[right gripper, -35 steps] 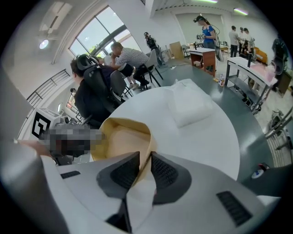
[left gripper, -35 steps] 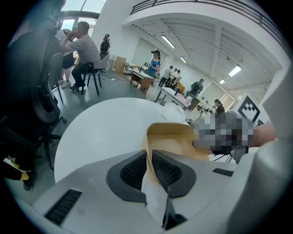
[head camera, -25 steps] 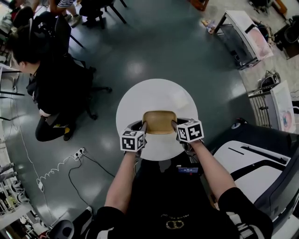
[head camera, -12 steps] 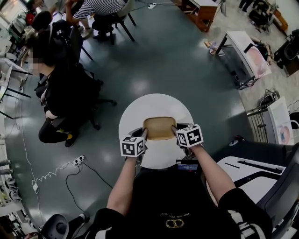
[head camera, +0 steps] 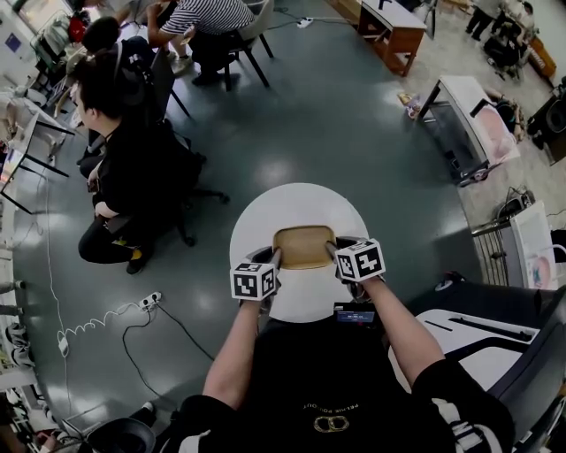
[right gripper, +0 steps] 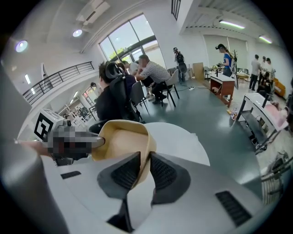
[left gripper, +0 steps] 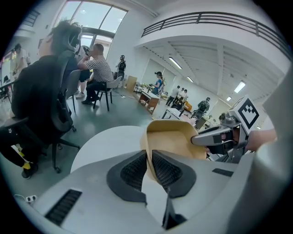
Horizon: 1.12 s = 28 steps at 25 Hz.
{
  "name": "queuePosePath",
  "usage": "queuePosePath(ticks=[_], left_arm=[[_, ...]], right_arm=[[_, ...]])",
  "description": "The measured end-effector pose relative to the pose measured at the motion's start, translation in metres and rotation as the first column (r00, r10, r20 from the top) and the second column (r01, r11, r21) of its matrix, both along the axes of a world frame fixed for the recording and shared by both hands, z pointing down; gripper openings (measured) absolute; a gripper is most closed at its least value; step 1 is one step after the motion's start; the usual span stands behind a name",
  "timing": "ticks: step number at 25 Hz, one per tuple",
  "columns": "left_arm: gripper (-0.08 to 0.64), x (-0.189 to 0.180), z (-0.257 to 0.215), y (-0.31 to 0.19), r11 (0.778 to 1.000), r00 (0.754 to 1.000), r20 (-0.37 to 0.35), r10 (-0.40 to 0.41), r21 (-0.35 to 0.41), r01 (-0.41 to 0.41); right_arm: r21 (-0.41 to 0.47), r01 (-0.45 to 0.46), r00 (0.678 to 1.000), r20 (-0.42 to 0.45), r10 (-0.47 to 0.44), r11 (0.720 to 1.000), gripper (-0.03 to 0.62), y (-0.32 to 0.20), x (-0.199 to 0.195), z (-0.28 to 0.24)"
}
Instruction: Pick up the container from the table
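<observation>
A tan, rounded-rectangular container (head camera: 303, 246) hangs just over the round white table (head camera: 301, 205), gripped at both ends. My left gripper (head camera: 275, 257) is shut on its left wall; in the left gripper view the thin tan wall (left gripper: 176, 137) runs between the ribbed pads (left gripper: 135, 170) of that gripper (left gripper: 149, 154). My right gripper (head camera: 331, 249) holds the opposite wall, its jaws closing on the rim with the container (right gripper: 120, 140) pressed between the pads of that gripper (right gripper: 144, 157). Each gripper shows across the container in the other's view.
A person (head camera: 119, 168) sits on an office chair left of the table, and more people sit at the back. A wooden desk (head camera: 393, 25) stands far back, a white unit (head camera: 469, 97) to the right. A power strip (head camera: 147, 290) lies on the floor.
Both grippers have risen a little with the container held between them. The head view has tipped up and shows more of the room at the back.
</observation>
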<state>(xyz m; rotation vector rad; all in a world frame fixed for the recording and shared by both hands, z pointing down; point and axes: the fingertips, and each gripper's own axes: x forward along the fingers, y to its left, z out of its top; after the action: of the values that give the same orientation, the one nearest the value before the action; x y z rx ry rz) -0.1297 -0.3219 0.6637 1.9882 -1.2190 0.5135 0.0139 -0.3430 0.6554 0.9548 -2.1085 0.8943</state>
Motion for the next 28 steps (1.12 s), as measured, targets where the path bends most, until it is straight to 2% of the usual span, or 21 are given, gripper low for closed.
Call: queuePosePath(ticks=[11, 23, 28], left_arm=[[0.041, 0.011, -0.005, 0.018, 1.000, 1.000, 0.018, -0.023, -0.001, 0.024], [0.041, 0.031, -0.005, 0.068, 0.991, 0.991, 0.027, -0.130, -0.007, 0.131], [0.041, 0.027, -0.006, 0.084, 0.992, 0.991, 0.037, -0.125, -0.008, 0.126]], right_arm=[[-0.009, 0.014, 1.000, 0.024, -0.014, 1.000, 0.120, 0.013, 0.011, -0.003], [-0.015, 0.107, 0.993, 0.061, -0.105, 0.994, 0.115, 0.044, 0.026, -0.002], [-0.016, 0.101, 0.993, 0.065, -0.099, 0.995, 0.114, 0.062, 0.022, -0.002]])
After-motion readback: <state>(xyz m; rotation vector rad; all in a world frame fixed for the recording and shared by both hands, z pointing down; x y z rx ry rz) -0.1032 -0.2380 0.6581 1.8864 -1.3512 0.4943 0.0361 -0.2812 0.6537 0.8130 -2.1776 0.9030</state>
